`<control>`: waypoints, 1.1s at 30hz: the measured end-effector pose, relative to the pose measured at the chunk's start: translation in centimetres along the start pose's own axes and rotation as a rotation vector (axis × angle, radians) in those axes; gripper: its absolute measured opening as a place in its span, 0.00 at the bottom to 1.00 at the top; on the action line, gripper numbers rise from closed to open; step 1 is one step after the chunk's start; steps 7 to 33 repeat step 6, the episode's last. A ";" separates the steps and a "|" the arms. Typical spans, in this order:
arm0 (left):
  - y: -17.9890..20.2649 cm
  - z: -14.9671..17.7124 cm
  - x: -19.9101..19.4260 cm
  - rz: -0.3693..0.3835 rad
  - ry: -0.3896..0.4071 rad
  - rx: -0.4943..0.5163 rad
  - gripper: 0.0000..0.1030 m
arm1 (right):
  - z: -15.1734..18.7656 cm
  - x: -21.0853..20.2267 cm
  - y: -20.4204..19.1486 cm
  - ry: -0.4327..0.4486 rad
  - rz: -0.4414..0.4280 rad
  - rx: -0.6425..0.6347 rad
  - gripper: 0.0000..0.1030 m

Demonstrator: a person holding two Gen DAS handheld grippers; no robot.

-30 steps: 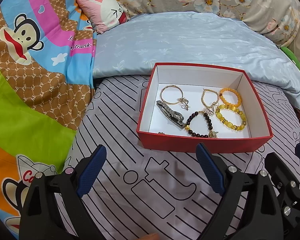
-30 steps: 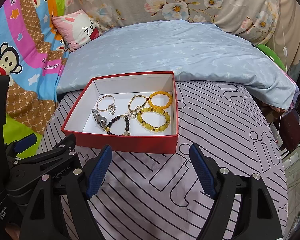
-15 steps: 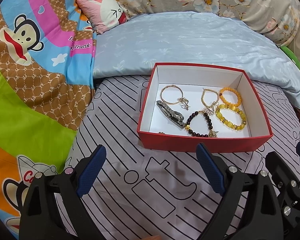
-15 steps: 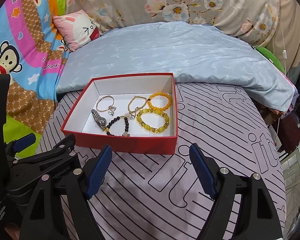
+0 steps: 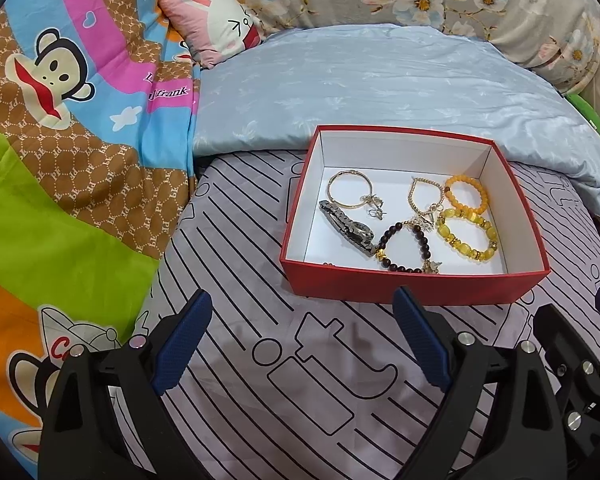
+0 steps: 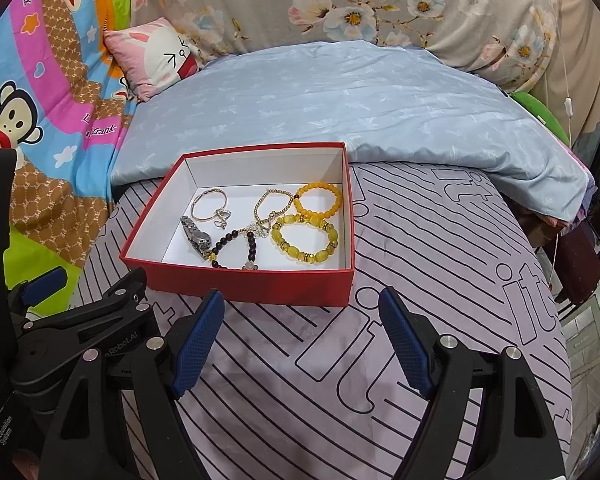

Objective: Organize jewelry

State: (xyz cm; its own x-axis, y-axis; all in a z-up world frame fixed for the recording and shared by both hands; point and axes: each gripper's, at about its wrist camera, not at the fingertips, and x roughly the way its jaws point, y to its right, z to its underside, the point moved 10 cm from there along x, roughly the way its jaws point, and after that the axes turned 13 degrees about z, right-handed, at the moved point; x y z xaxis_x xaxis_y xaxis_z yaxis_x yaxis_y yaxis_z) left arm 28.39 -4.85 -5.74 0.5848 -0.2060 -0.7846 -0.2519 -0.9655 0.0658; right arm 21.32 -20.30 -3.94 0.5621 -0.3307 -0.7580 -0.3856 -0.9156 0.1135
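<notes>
Six light, slippery pieces crowd the red box; the stiff gold bangle near its far-left corner offers the clearest rim. Left gripper and right gripper both gape, empty.

Red box, white inside, on a lilac black-lined sheet.

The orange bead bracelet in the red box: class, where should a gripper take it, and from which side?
Pinch the orange bead bracelet across its beads on the arc facing the box's middle, descending from above; it lies flat, hard by the red box wall.
</notes>
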 end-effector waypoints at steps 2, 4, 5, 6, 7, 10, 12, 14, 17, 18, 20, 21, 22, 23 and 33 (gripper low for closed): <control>0.0 0.0 0.0 0.003 0.000 -0.002 0.87 | 0.0 0.0 0.0 -0.002 0.000 0.003 0.76; 0.0 -0.1 0.0 0.001 0.006 0.001 0.86 | 0.0 0.1 0.0 -0.001 0.002 0.004 0.76; 0.1 -0.1 0.0 0.002 0.005 0.003 0.86 | 0.0 0.1 0.0 -0.002 0.003 0.004 0.76; 0.1 -0.1 0.1 0.002 0.003 0.002 0.86 | 0.1 0.2 0.0 -0.005 0.003 0.004 0.76; 0.1 -0.1 0.1 0.002 0.003 0.002 0.86 | 0.1 0.2 0.0 -0.005 0.003 0.004 0.76; 0.1 -0.1 0.1 0.002 0.003 0.002 0.86 | 0.1 0.2 0.0 -0.005 0.003 0.004 0.76; 0.1 -0.1 0.1 0.002 0.003 0.002 0.86 | 0.1 0.2 0.0 -0.005 0.003 0.004 0.76; 0.1 -0.1 0.1 0.002 0.003 0.002 0.86 | 0.1 0.2 0.0 -0.005 0.003 0.004 0.76; 0.1 -0.1 0.1 0.002 0.003 0.002 0.86 | 0.1 0.2 0.0 -0.005 0.003 0.004 0.76; 0.1 -0.1 0.1 0.002 0.003 0.002 0.86 | 0.1 0.2 0.0 -0.005 0.003 0.004 0.76; 0.1 -0.1 0.1 0.002 0.003 0.002 0.86 | 0.1 0.2 0.0 -0.005 0.003 0.004 0.76; 0.1 -0.1 0.1 0.002 0.003 0.002 0.86 | 0.1 0.2 0.0 -0.005 0.003 0.004 0.76; 0.1 -0.1 0.1 0.002 0.003 0.002 0.86 | 0.1 0.2 0.0 -0.005 0.003 0.004 0.76; 0.1 -0.1 0.1 0.002 0.003 0.002 0.86 | 0.1 0.2 0.0 -0.005 0.003 0.004 0.76; 0.1 -0.1 0.1 0.002 0.003 0.002 0.86 | 0.1 0.2 0.0 -0.005 0.003 0.004 0.76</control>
